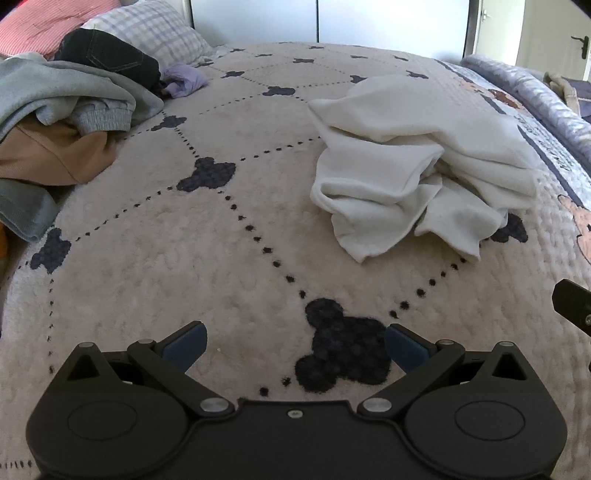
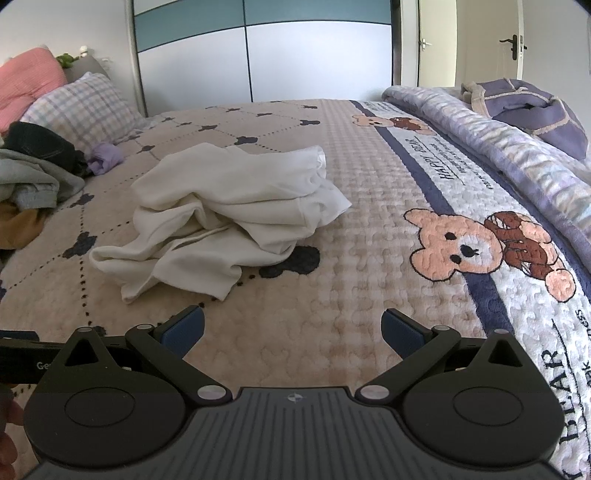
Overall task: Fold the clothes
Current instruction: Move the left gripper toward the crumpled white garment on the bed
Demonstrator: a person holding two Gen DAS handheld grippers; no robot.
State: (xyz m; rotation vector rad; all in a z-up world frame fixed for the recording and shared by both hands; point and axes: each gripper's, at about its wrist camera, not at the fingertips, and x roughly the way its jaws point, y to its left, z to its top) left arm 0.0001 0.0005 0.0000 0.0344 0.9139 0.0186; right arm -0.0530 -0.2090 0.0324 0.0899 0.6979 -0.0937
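A crumpled white garment [image 1: 417,166] lies in a heap on the beige bedspread [image 1: 192,258]; the right wrist view has the same white garment [image 2: 229,218] left of centre. My left gripper [image 1: 295,343] hangs open over the bedspread, well short of the garment and to its left, nothing between its blue pads. My right gripper [image 2: 291,328] is open too, above bare bedspread [image 2: 351,258], with the garment ahead and to its left. A dark corner of the right gripper [image 1: 570,306] shows at the left wrist view's right edge.
A pile of other clothes [image 1: 62,122], grey, brown and black, sits at the bed's left side by a checked pillow [image 1: 155,33]. A purple folded blanket [image 2: 532,110] lies on the right. Wardrobe doors [image 2: 258,51] stand behind the bed.
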